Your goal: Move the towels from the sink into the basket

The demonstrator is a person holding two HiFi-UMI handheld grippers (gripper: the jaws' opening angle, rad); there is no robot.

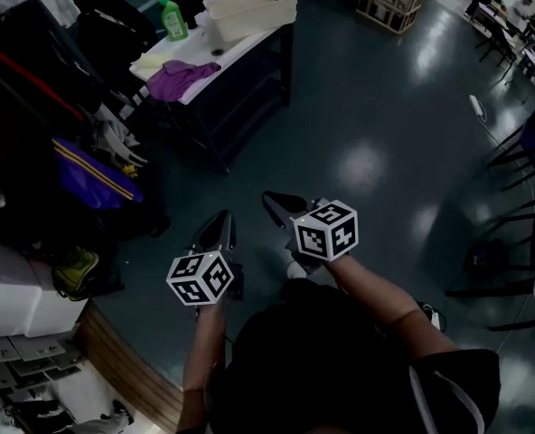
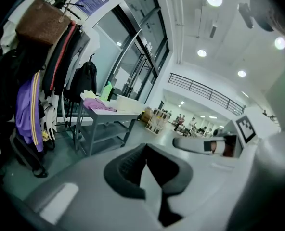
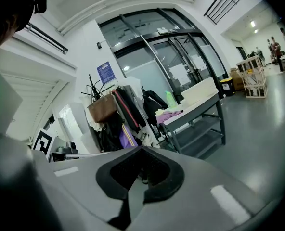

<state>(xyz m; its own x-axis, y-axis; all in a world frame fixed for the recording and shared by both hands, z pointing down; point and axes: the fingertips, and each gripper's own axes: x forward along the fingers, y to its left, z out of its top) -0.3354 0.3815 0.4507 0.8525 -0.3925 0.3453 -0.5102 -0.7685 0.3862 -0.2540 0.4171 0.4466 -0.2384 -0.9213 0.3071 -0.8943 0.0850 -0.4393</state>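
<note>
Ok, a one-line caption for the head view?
Shut and empty, the left gripper and right gripper are held short of the table bearing a purple towel and basket.

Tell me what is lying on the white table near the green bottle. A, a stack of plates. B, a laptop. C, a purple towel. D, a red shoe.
C: in the head view a crumpled purple towel lies on the table, just below the green bottle and to the left of the white basket.
</note>
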